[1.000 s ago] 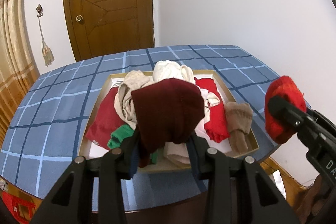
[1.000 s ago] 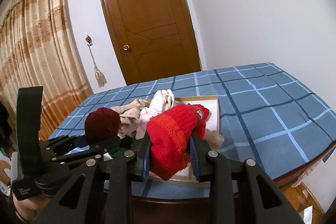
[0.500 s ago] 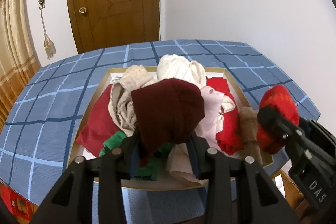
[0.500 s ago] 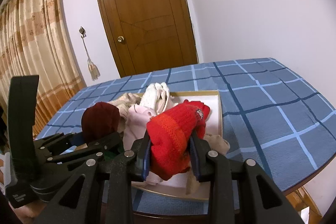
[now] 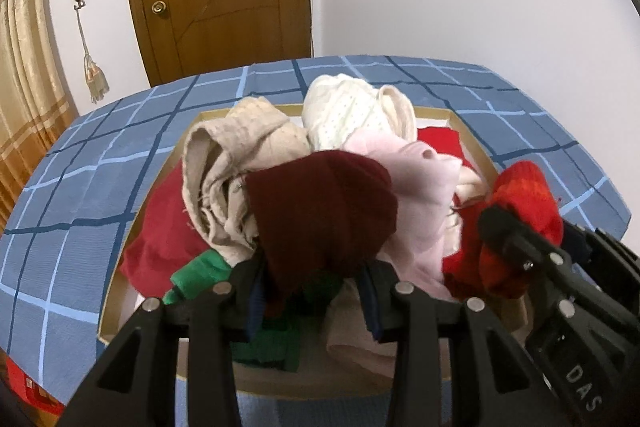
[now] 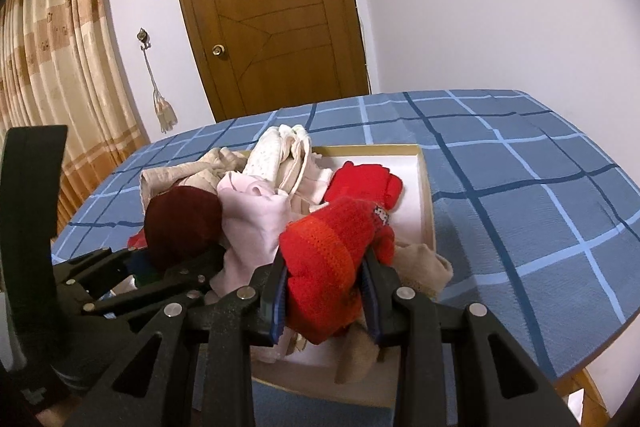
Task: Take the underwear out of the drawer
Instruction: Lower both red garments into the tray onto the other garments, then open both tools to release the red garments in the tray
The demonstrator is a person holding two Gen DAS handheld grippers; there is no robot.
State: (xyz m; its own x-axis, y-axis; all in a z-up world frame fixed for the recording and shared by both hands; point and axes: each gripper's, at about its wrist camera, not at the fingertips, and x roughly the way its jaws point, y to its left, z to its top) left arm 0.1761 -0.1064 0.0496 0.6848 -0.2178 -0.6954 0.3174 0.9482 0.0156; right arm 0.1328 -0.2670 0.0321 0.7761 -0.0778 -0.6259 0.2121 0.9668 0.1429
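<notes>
Underwear, a soft dark maroon knit bundle [image 5: 320,211], sits pinched between our left gripper [image 5: 316,291] fingers above the shallow wooden drawer [image 5: 478,151], while our right gripper [image 6: 326,297] fingers clamp a limp red-orange knit piece [image 6: 332,251]; both light, best bunched mid-fold.

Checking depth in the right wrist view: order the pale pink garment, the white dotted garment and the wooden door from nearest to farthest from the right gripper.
1. Pale pink garment, just left of the right gripper.
2. White dotted garment, at the drawer's far end.
3. Wooden door, beyond the table.
</notes>
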